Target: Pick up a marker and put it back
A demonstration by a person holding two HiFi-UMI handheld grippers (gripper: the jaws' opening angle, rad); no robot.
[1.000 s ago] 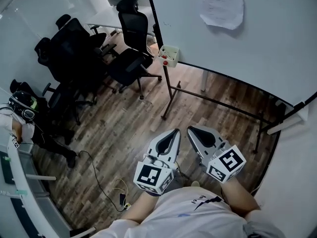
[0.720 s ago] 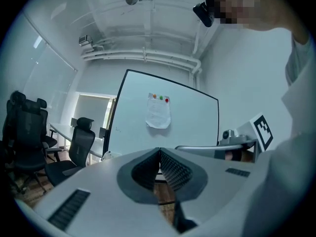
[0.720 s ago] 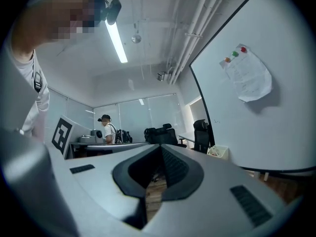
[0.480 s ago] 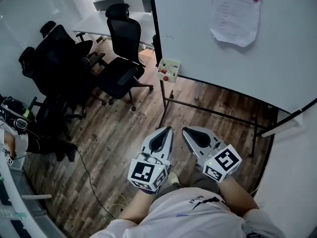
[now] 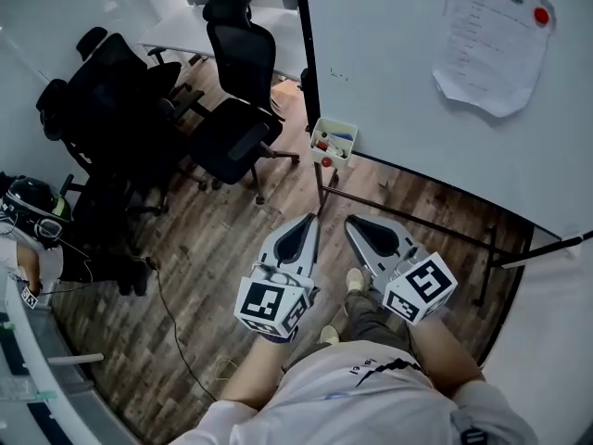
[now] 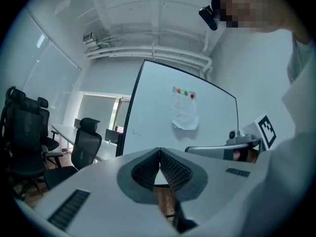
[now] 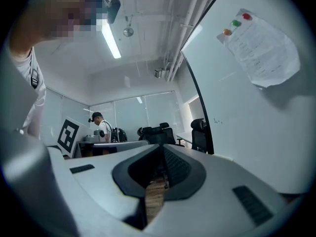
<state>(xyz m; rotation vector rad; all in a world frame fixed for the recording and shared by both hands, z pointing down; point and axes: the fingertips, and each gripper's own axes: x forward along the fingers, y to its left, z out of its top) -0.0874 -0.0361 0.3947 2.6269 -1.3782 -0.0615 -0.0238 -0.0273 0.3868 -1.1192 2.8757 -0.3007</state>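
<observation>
The left gripper (image 5: 309, 222) and right gripper (image 5: 358, 222) hang side by side over the wood floor (image 5: 232, 239), each with its jaws pressed together on nothing. The markers (image 5: 322, 145) lie in a small white tray (image 5: 337, 123) at the whiteboard's (image 5: 389, 54) lower corner, at 12 o'clock, well apart from both. The print on the sheet (image 5: 496, 49) at 2 o'clock is too small to read.

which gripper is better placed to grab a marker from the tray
Left, narrowly. Both are shut, empty and similarly far from the tray, but the left gripper points at it; the right gripper aims past.
</observation>
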